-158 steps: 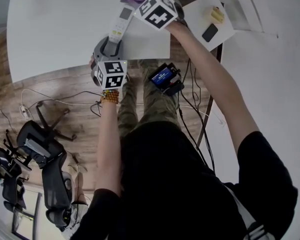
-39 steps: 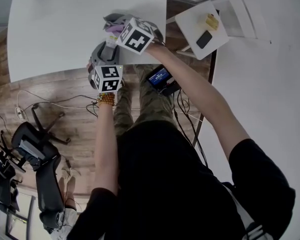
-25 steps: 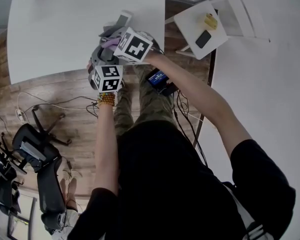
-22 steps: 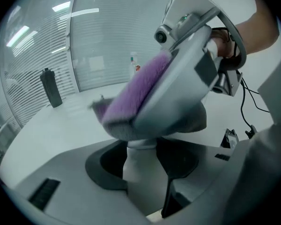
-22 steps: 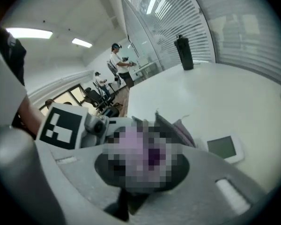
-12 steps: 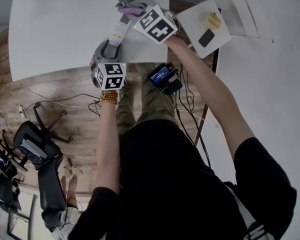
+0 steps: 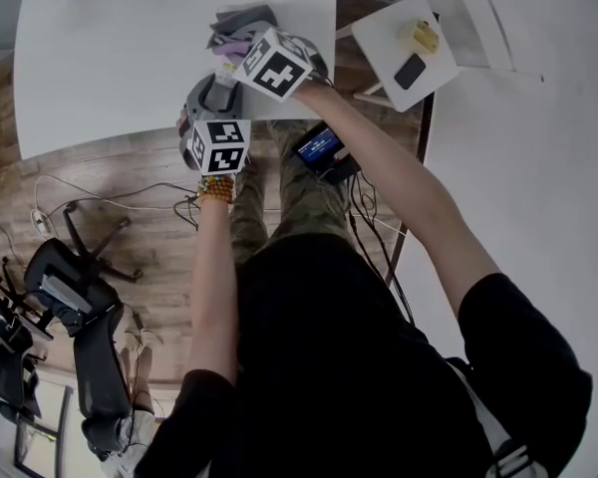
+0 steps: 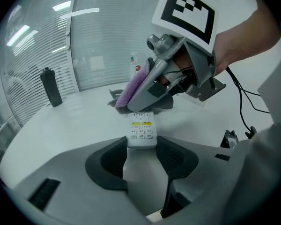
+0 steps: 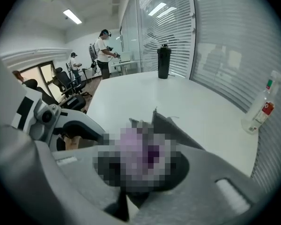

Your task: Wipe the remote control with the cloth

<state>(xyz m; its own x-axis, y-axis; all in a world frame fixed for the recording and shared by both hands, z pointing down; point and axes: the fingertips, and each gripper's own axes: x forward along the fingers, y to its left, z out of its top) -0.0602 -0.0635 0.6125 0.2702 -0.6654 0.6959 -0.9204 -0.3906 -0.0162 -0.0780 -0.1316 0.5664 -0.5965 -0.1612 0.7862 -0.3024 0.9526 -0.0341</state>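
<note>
**Entry 1.** Slim white plastic remote control [image 8: 141,129] with yellow and grey buttons. It is lying on the white rounded tabletop [image 7: 110,58], close to that tabletop's lower edge in the head view. The left hand-held gripper [image 8: 141,146] is clamping its near end between both dark pads, at the lower centre of the left gripper view.

**Entry 2.** Crumpled grey-and-purple fabric cloth [image 8: 131,86]. The right hand-held gripper [image 9: 145,165] is pinching it, jaws closed on the fabric. The cloth is sitting over the remote control's far end, at the centre of the left gripper view.

**Entry 3.** Containers.
- A tall black lidded bottle [image 9: 164,61] is standing upright at the upper centre of the right gripper view. Its contents are not showing.
- A clear spray bottle with a red label [image 9: 263,108] is standing at the right edge. Its fill level is not readable.

**Entry 4.** Small white side table [image 7: 379,43], upper right of the head view. It is carrying a small yellow object [image 7: 422,35] and a flat black slab [image 7: 409,71], which are lying apart.
</note>
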